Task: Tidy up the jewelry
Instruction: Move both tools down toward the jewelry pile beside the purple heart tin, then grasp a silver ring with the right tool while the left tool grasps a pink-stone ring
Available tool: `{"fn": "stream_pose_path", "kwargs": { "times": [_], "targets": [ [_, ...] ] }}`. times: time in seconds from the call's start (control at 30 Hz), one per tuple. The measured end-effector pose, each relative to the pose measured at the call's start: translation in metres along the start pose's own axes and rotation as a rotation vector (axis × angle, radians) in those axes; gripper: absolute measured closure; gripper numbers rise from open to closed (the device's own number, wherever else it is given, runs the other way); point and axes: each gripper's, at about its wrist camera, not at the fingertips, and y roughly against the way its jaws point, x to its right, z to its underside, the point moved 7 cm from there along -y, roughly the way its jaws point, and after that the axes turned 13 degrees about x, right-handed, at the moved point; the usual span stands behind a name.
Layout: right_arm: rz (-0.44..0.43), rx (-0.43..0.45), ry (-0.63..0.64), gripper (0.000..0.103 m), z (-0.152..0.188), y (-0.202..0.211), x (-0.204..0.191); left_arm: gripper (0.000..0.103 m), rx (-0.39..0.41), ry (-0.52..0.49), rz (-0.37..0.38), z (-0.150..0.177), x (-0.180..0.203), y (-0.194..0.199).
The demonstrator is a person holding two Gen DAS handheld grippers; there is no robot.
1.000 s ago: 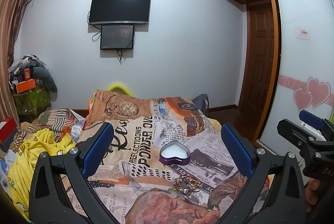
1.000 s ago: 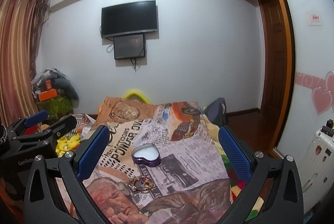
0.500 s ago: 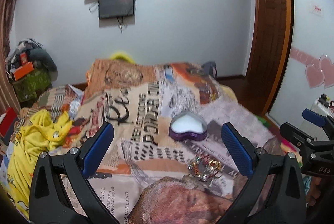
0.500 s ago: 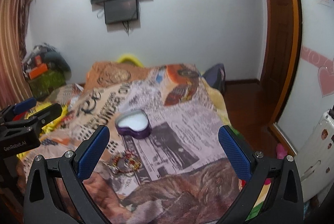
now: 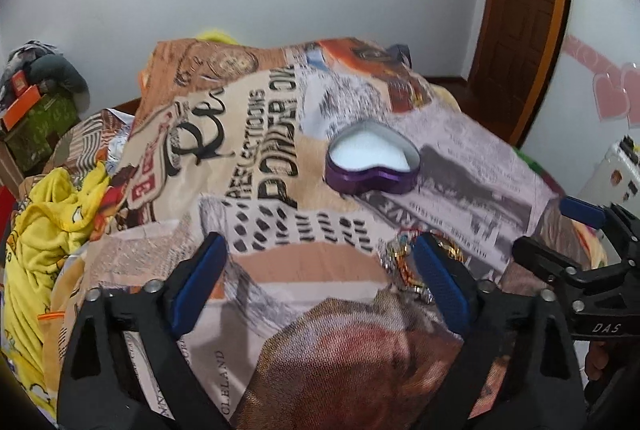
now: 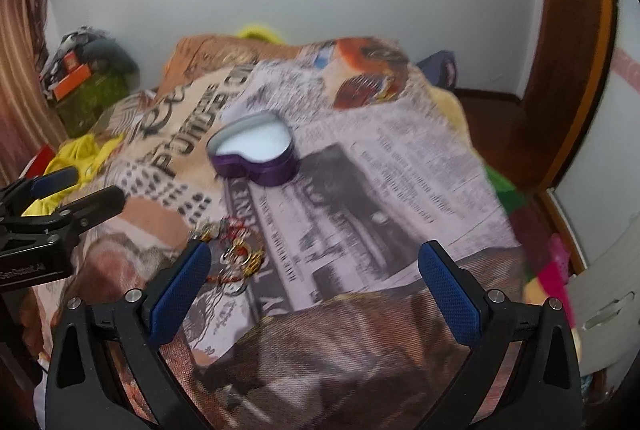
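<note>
A purple heart-shaped tin with a white inside stands open on the printed bedspread; it also shows in the right wrist view. A small heap of gold and red jewelry lies in front of the tin; in the left wrist view the jewelry is partly hidden behind my left gripper's right finger. My left gripper is open and empty above the bedspread, left of the heap. My right gripper is open and empty, with its left finger next to the heap. Each gripper shows at the edge of the other's view.
The bedspread covers the bed. Yellow clothes lie at the left. A cluttered green box stands by the curtain. A wooden door and a white suitcase are to the right.
Both grippers have tilted down and moved closer to the bed. The tin and the jewelry now look larger and nearer the fingers. Both grippers stay open.
</note>
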Motion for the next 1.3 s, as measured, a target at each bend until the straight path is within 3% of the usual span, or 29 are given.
{"fn": "stream_pose_path", "kwargs": {
  "times": [0.37, 0.53, 0.7, 1.3],
  "targets": [
    [-0.145, -0.13, 0.091, 0.041, 0.035, -0.028, -0.037, 0.043, -0.076, -0.019, 0.077, 0.021, 0.011, -0.008],
    [-0.152, -0.134, 0.114, 0.056, 0.038, -0.034, -0.041, 0.045, -0.09, -0.029, 0.115, 0.024, 0.02, -0.008],
    [-0.163, -0.14, 0.124, 0.081, 0.038, -0.032, -0.041, 0.045, -0.11, -0.05, 0.146, 0.026, 0.031, -0.008],
    [-0.149, -0.111, 0.063, 0.083, 0.03, -0.021, -0.018, 0.045, -0.173, -0.099, 0.21, 0.039, 0.067, -0.03]
  ]
}}
